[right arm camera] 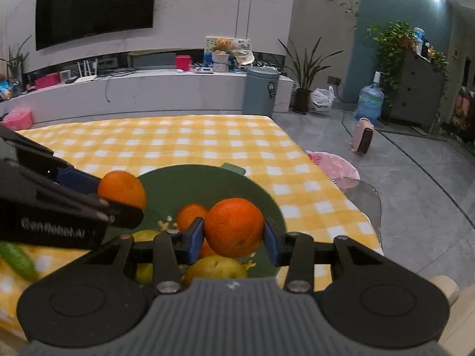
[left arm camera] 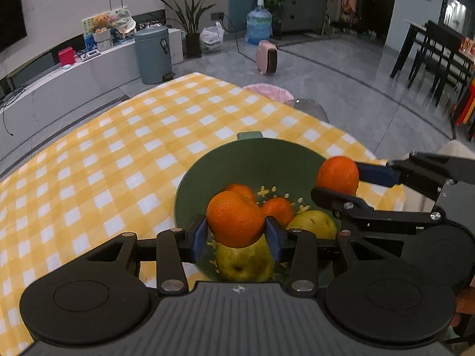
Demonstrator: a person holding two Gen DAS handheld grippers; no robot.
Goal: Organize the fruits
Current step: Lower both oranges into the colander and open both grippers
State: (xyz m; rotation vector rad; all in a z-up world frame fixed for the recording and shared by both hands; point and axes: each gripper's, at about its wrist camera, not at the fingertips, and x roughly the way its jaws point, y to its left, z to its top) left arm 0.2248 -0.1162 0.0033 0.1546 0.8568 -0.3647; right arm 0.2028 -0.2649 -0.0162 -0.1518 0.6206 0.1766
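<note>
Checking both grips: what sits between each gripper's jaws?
An orange each: left gripper clamps one orange, right gripper another orange, each wrist view.

Both tools share one build. The left gripper (left arm camera: pixel 236 235) has a grey ribbed housing with a small white emblem at its front edge, flanked by two round black discs. Black link bars, pinned with silver screws, run forward to fingers faced with blue pads (left arm camera: pixel 199 237). The right gripper (right arm camera: pixel 234 241) matches it: ribbed grey body, black discs, silver screw heads, blue pads (right arm camera: pixel 194 241). In the right wrist view, the left gripper's black side carries white "GenRobot.AI" lettering.
</note>
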